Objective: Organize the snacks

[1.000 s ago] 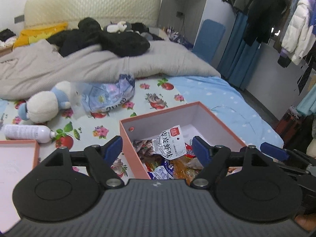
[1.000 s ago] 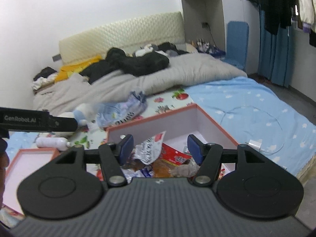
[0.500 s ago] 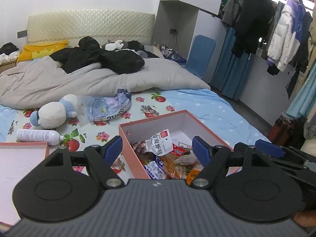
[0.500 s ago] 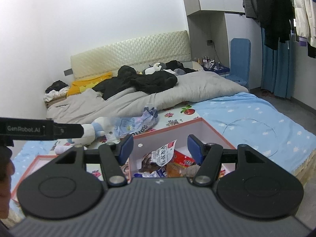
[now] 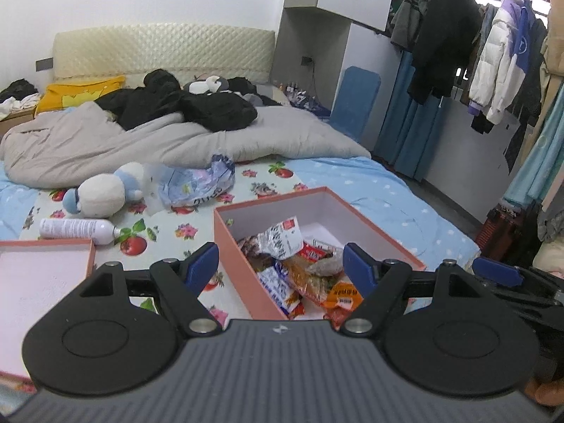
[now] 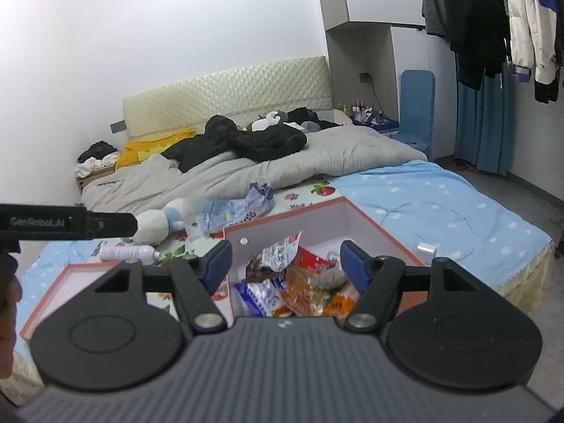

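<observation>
Pink box: an open salmon-pink box (image 5: 243,264) with a pale lining sits on the flowered bedsheet (image 5: 169,225), near the foot of the bed.
Box contents: snack packets (image 5: 299,271) lie heaped in the near half of the box; the far half shows bare lining. A crumpled white packet with a red label (image 5: 283,234) lies on top, an orange packet (image 5: 343,296) at the near edge, and a blue-and-white packet (image 6: 255,294) to the left of the heap.
Box lid: a shallow pink lid (image 5: 38,275) lies open side up to the left of the box, well apart from it, with nothing visible inside.
Beside the box: a white bottle (image 5: 75,228) lies on its side on the sheet beyond the lid; a white-and-blue plush toy (image 5: 102,192) and a crumpled plastic bag (image 5: 197,181) lie further back.
Left gripper: the left gripper (image 5: 281,264) hovers above the near end of the box, angled downward, its blue pads spread wide with nothing between them.
Right gripper: the right gripper (image 6: 286,259) hovers over the same heap, angled down; its jaws have just been opening and stand apart, gripping nothing.
Hand: part of a hand (image 6: 7,303) shows at the left edge of the right wrist view, below the other gripper's black body.
</observation>
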`<action>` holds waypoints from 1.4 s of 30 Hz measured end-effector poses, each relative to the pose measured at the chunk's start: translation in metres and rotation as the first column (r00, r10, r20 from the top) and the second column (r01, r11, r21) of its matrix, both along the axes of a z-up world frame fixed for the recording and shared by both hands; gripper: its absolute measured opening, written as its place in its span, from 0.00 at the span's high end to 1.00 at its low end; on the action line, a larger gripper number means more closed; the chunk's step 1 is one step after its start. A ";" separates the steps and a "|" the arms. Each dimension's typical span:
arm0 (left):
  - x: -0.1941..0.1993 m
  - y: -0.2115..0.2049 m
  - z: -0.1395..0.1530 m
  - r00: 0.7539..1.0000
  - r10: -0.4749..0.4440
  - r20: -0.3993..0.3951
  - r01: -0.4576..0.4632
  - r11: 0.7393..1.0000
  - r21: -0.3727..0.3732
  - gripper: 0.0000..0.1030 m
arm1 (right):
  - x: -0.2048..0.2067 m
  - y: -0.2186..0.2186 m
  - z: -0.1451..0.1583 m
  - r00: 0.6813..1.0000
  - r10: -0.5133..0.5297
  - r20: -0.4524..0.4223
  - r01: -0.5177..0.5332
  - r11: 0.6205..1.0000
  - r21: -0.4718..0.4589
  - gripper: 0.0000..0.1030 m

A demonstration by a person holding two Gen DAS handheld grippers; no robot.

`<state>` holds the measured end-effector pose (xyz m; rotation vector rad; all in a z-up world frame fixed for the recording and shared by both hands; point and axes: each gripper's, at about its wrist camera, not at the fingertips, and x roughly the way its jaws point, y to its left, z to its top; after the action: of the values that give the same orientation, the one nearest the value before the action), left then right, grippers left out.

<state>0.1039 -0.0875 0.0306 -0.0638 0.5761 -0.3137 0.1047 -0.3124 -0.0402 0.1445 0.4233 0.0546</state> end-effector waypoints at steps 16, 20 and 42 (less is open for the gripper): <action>-0.026 0.016 -0.028 0.999 0.038 -0.033 -0.037 0.999 0.036 0.21 | -0.019 0.005 -0.024 1.000 -0.008 -0.026 0.009 1.000 0.015 0.32; -0.023 0.015 -0.034 0.999 0.031 -0.033 -0.030 0.999 0.035 0.11 | -0.016 0.004 -0.028 0.999 0.001 -0.039 0.000 1.000 0.015 0.32; 0.012 0.002 -0.049 0.997 0.024 -0.076 -0.019 0.998 0.066 0.00 | 0.000 -0.013 -0.039 0.993 -0.095 -0.063 0.097 0.995 0.029 0.00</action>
<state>0.1158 -0.0858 -0.0179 -0.0195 0.6611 -0.2727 0.1046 -0.3258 -0.0787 0.1987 0.4766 -0.0375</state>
